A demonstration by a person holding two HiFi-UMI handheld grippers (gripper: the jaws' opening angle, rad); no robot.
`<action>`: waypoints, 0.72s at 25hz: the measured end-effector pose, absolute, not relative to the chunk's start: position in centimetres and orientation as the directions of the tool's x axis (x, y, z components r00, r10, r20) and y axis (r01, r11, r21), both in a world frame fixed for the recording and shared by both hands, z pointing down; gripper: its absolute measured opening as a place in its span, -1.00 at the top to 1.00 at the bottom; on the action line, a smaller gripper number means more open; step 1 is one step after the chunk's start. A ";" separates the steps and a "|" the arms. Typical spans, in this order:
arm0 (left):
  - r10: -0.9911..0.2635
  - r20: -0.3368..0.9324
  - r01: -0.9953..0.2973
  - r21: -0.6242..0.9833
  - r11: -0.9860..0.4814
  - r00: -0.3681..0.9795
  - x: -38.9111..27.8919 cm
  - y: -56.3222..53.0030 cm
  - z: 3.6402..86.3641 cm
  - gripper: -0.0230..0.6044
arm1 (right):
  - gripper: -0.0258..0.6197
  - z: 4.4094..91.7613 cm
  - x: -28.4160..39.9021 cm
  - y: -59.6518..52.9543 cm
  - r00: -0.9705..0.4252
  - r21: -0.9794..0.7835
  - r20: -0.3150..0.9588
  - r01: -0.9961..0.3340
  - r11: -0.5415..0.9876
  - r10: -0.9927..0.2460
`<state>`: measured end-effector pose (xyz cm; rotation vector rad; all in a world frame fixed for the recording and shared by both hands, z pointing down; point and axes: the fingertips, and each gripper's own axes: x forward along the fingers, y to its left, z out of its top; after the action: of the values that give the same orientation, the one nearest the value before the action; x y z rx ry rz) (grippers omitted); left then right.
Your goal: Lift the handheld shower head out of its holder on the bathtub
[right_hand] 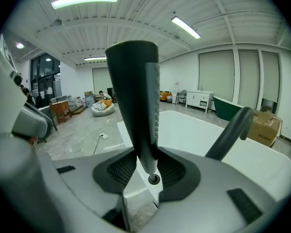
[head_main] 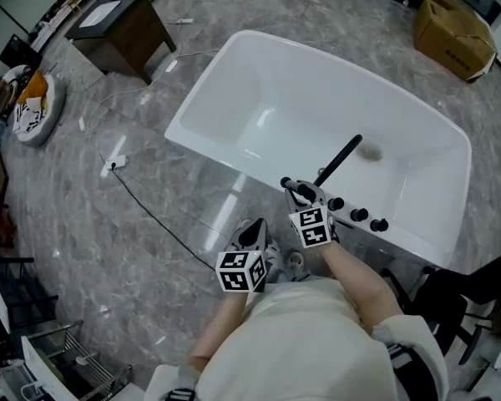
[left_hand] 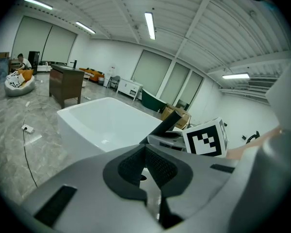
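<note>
Two grippers: right gripper (right_hand: pixel 148 171) clamped on dark grey tapered handheld shower head (right_hand: pixel 133 96), upright above glossy white bathtub (head_main: pixel 234 82) rim; left gripper (left_hand: pixel 145 149) closed, empty.
Risk: smooth tapered handle could've slipped down through pads.
Nearby: curved black spout (right_hand: pixel 230 130), round black knobs (head_main: pixel 359 214) sat just beside, easy to clip.

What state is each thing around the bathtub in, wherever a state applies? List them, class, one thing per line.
right tool: shut on the shower head.
shower head: upright between the jaws, lower end bare, no holder around it.
left tool: shut, nothing in it.
bathtub: no water showing inside.
spout: no water running from it.
</note>
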<state>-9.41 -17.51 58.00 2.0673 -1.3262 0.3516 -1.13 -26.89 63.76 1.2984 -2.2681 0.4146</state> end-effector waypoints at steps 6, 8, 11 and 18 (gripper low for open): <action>-0.721 0.529 -0.885 0.378 -0.271 0.447 -8.7 -16.1 57.6 0.86 | 0.48 61.8 -0.1 -25.6 -0.444 -0.037 0.520 -0.865 0.500 -0.730; -0.724 0.526 -0.886 0.377 -0.272 0.446 -8.4 -15.8 57.5 0.86 | 0.48 61.0 0.1 -25.2 -0.455 -0.046 0.510 -0.862 0.505 -0.730; -0.730 0.518 -0.885 0.377 -0.273 0.446 -7.9 -15.4 57.2 0.86 | 0.48 59.6 0.7 -24.5 -0.465 -0.049 0.483 -0.860 0.507 -0.742; -0.744 0.499 -0.888 0.357 -0.291 0.445 -6.6 -14.8 56.0 0.86 | 0.48 56.0 1.9 -22.9 -0.502 -0.054 0.435 -0.844 0.534 -0.748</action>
<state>-6.58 -14.80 55.97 2.1076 -1.3614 0.3158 1.86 -22.89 56.00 1.3107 -2.4169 0.3689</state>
